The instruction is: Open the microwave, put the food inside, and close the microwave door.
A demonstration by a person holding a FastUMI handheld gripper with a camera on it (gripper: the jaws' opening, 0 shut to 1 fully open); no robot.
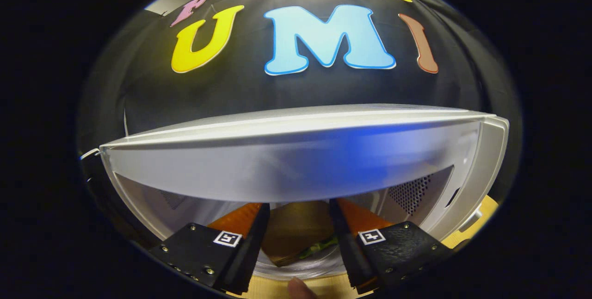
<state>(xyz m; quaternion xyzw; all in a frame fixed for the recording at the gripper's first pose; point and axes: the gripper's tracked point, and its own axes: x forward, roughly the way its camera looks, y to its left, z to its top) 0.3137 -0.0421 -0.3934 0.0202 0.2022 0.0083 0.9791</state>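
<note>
The white microwave (296, 165) stands open right in front of me, and I look into its pale cavity under the top front edge. A sandwich (293, 232) of brown bread with green leaves fills the gap between my fingers and touches both inner faces. My gripper (298, 206) is shut on it, at the mouth of the cavity. Beneath the sandwich curves a white plate rim (296, 269). The fingertips reach up to the microwave's front edge.
A perforated vent (411, 192) sits on the cavity's right inner wall. To the left of the opening hangs a dark panel (108, 197), probably the open door. The wooden table (481, 213) shows at the right and below the plate. A person's fingertip (299, 288) pokes in beneath the plate.
</note>
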